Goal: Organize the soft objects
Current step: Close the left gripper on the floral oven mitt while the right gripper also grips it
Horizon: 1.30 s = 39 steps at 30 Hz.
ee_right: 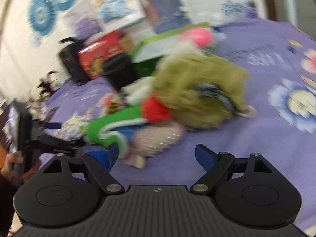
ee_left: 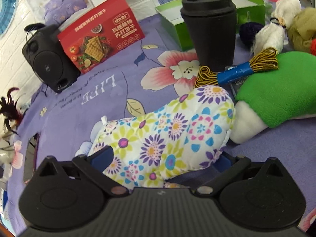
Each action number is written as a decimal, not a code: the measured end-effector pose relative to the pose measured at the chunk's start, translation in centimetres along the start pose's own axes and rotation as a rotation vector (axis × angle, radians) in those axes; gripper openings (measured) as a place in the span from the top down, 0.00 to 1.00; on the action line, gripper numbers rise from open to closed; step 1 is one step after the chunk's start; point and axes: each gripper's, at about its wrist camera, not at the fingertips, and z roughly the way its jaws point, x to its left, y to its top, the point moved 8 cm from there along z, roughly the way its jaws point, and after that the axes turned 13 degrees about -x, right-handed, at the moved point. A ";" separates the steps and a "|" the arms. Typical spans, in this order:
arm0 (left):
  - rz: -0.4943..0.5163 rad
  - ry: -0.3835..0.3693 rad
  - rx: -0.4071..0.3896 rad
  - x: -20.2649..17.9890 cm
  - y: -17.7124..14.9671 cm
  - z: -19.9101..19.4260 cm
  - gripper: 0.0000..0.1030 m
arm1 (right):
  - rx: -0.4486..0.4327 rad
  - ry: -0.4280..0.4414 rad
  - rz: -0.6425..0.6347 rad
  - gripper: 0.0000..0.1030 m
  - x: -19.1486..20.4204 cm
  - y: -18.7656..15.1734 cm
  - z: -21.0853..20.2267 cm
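The floral oven mitt [ee_left: 167, 130] lies on the purple flowered bedspread [ee_left: 94, 106], its near end between the blue pads of the left gripper [ee_left: 164, 158]. Those fingers stand wide apart, one on each side of the mitt; the left pad [ee_left: 102, 156] sits right against the fabric, but whether they press it cannot be told. Just beside the mitt's far end rests a green and white plush [ee_left: 276, 96], with a yellow-black cord bundle [ee_left: 237, 69] wrapped in blue tape lying across it. Behind the bundle a black lidded cup [ee_left: 211, 31] stands upright, then a green box [ee_left: 217, 6], a red cracker box [ee_left: 100, 33] and a black speaker [ee_left: 49, 57].

The right wrist view is smeared by motion. The right gripper [ee_right: 160, 156] is spread wide with nothing between its fingers, hovering over bare bedspread near a pinkish soft item [ee_right: 158, 138]. Only this view shows the whole olive-green furry plush [ee_right: 197, 90] with a red pompom [ee_right: 156, 108], and the left gripper from outside, held in a hand [ee_right: 11, 162], against the mitt
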 end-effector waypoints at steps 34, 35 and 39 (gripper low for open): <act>-0.774 -0.016 0.211 10.7 -3.6 4.4 0.01 | 0.430 0.491 -0.640 0.27 20.6 -6.2 21.0; -0.766 -0.012 0.210 10.6 -3.6 4.4 0.01 | 0.423 0.489 -0.668 0.27 20.6 -6.4 20.9; -0.738 0.012 0.215 10.4 -3.7 4.4 0.01 | 0.380 0.502 -0.688 0.25 20.1 -6.7 20.8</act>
